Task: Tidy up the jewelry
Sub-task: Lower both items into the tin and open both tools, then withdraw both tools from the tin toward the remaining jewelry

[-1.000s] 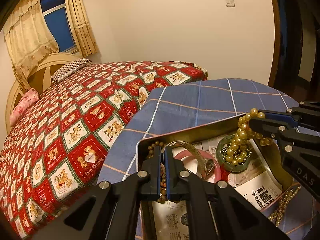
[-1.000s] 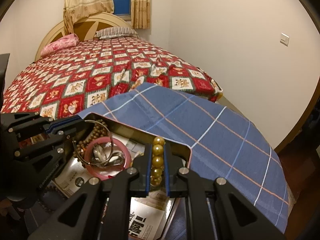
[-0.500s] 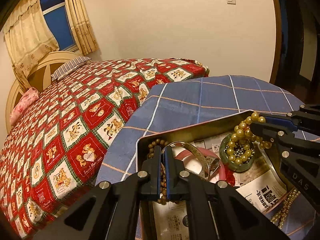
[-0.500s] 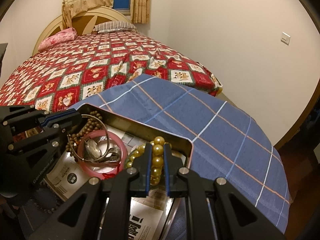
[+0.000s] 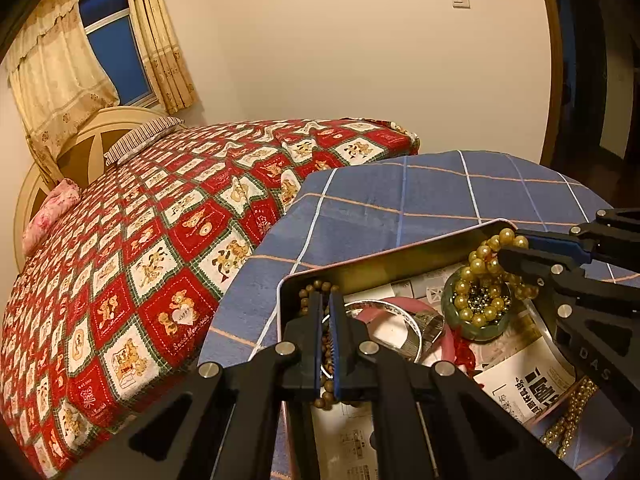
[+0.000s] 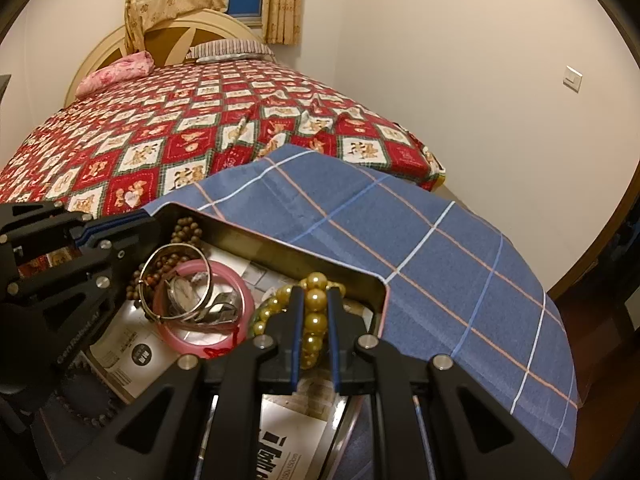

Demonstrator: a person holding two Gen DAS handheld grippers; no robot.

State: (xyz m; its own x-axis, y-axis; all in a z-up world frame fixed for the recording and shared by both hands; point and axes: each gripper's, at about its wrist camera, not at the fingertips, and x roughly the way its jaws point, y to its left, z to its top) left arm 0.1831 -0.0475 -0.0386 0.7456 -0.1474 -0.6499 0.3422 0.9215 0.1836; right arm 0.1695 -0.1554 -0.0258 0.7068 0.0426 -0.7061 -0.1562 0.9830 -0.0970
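Now right tongs [image 6: 314, 312] grip glossy gold bead strand [image 6: 315, 316] over tin [image 5: 384, 258]; left tongs [image 5: 326, 328] pinch brown bead string [image 5: 325, 396].

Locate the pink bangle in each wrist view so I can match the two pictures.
Left wrist: pink bangle lower centre-right, mostly hidden behind the silver bangle.
Right wrist: pink bangle lower left of centre, fully visible in the tin.
Shared landmark: gold bead strand, beside it.

left claw [image 5: 327, 300] clamped, right claw [image 6: 314, 300] clamped
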